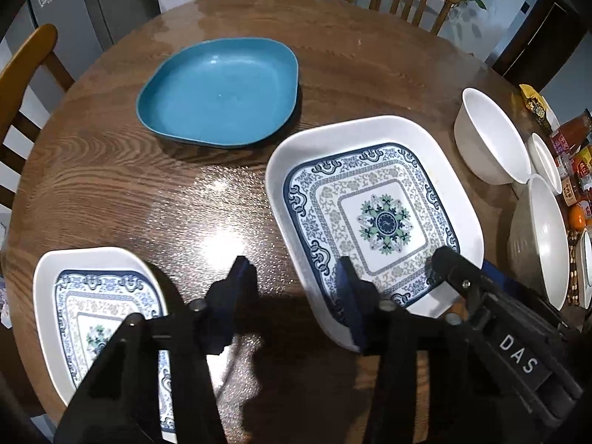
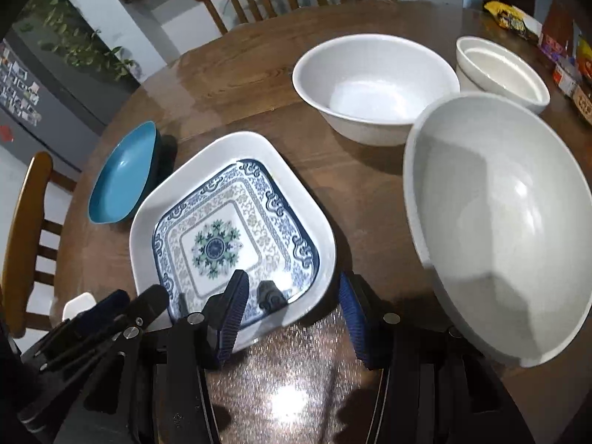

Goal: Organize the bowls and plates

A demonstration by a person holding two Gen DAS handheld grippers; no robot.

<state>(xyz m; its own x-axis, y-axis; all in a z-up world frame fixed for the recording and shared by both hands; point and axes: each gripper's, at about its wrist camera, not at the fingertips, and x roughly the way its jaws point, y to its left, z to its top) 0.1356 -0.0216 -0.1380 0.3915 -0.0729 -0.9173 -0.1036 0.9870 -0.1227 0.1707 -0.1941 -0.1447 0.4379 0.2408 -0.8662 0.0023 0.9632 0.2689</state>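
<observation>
A white square plate with a blue floral pattern (image 1: 373, 207) (image 2: 229, 229) lies on the round wooden table (image 1: 148, 192). My left gripper (image 1: 294, 296) is open at its near-left rim, one finger over the plate and one over bare wood. At the plate's near corner my right gripper (image 2: 294, 303) is also open, and the rim lies loose between its fingers. Each gripper shows in the other's view: the right gripper (image 1: 462, 270), the left gripper (image 2: 133, 299). A second patterned plate (image 1: 100, 296) sits near left, a blue plate (image 1: 218, 92) (image 2: 122, 177) farther back.
On the right stand a white bowl (image 1: 488, 137) (image 2: 373, 85), a large pale bowl (image 2: 495, 222) (image 1: 544, 240) and a small white bowl (image 2: 499, 70). Food packets (image 2: 514, 18) line the right edge. Wooden chairs (image 1: 22, 74) ring the table.
</observation>
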